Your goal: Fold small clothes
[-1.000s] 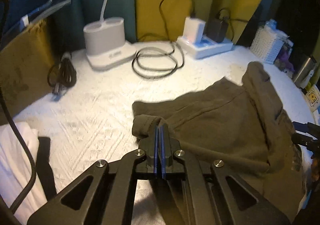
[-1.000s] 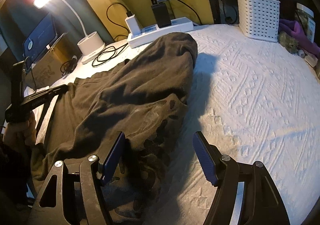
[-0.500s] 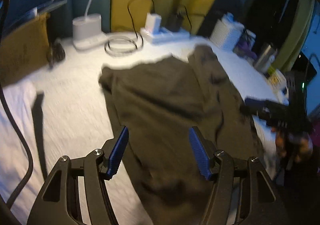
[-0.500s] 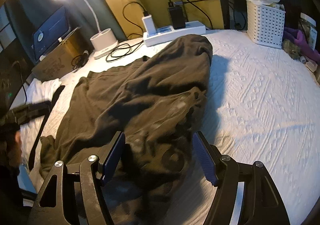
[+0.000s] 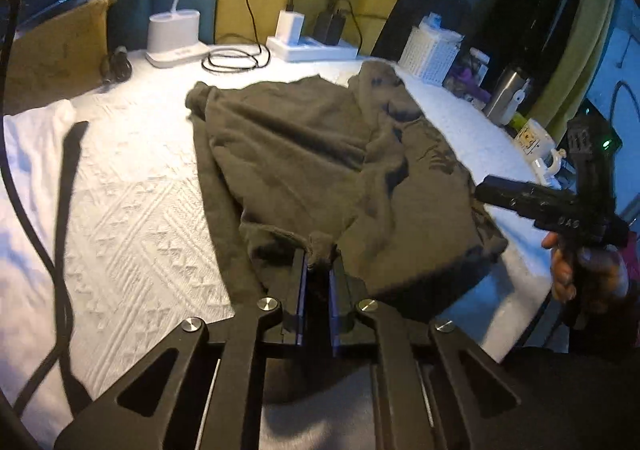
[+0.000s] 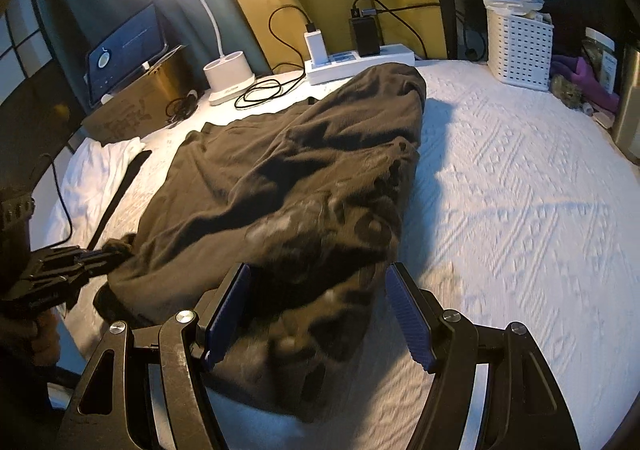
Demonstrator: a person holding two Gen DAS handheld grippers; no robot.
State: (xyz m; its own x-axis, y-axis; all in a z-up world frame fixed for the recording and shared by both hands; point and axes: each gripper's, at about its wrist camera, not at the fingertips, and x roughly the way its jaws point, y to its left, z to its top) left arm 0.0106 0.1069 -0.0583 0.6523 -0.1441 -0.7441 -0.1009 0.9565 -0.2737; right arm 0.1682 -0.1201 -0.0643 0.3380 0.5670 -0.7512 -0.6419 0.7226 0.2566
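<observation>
White textured bed cover (image 6: pixel 520 210), spread with clothes and clutter.

Carries a rumpled olive-brown garment (image 6: pixel 304 170) across the middle, a white cloth (image 6: pixel 96 174) at the left edge, just beside a brown cardboard box (image 6: pixel 136 106). Along the far edge: a white lamp base (image 6: pixel 230 76), coiled black cables (image 6: pixel 260 90), a white power strip (image 6: pixel 360 60) with chargers plugged in. Holds a white perforated basket (image 6: pixel 520 46) at the far right corner, purple cloth (image 6: pixel 588 84) next to it.
</observation>
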